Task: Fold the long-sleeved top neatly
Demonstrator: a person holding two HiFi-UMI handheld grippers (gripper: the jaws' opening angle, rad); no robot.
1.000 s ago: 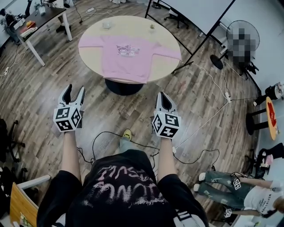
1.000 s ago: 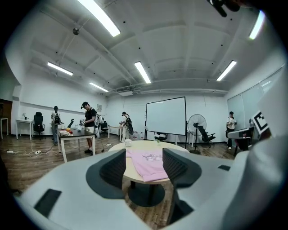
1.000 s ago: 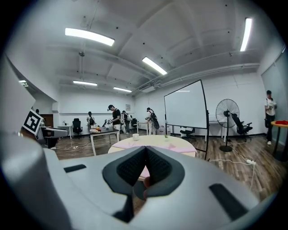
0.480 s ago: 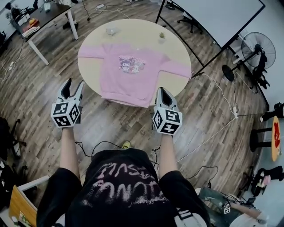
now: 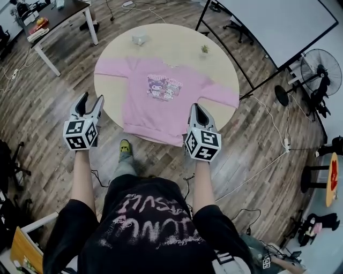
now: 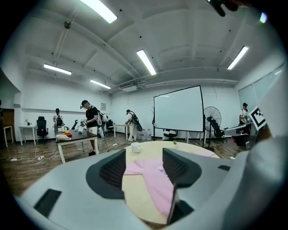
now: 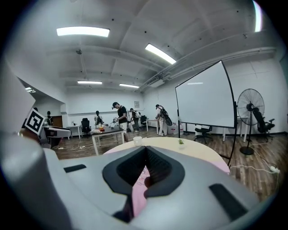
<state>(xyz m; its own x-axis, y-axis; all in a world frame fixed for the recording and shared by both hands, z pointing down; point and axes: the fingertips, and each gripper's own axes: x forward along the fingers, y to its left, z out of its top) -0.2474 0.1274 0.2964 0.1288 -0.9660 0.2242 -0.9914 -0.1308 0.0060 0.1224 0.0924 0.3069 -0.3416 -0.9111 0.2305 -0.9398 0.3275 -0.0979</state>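
Observation:
A pink long-sleeved top (image 5: 158, 99) with a cartoon print lies spread flat, sleeves out, on a round light-wood table (image 5: 166, 43). Its hem hangs at the near edge. My left gripper (image 5: 90, 101) is open and empty, just off the table's near-left rim, beside the top's left side. My right gripper (image 5: 196, 108) is shut on nothing, its tip over the near-right corner of the hem. In the left gripper view the top (image 6: 150, 177) shows between the parted fingers (image 6: 112, 168). In the right gripper view the closed gripper (image 7: 145, 157) hides most of the top (image 7: 138, 197).
A white cup (image 5: 139, 38) and a small potted plant (image 5: 204, 49) stand at the table's far side. A desk (image 5: 53, 13) is at the far left, a projection screen (image 5: 278, 27) and a fan (image 5: 320, 68) at the right. Cables cross the wood floor. People stand in the background (image 6: 91, 119).
The person has walked up to the table. It now lies close under both grippers, which have come from over the floor to its near edge. The jaws look unchanged.

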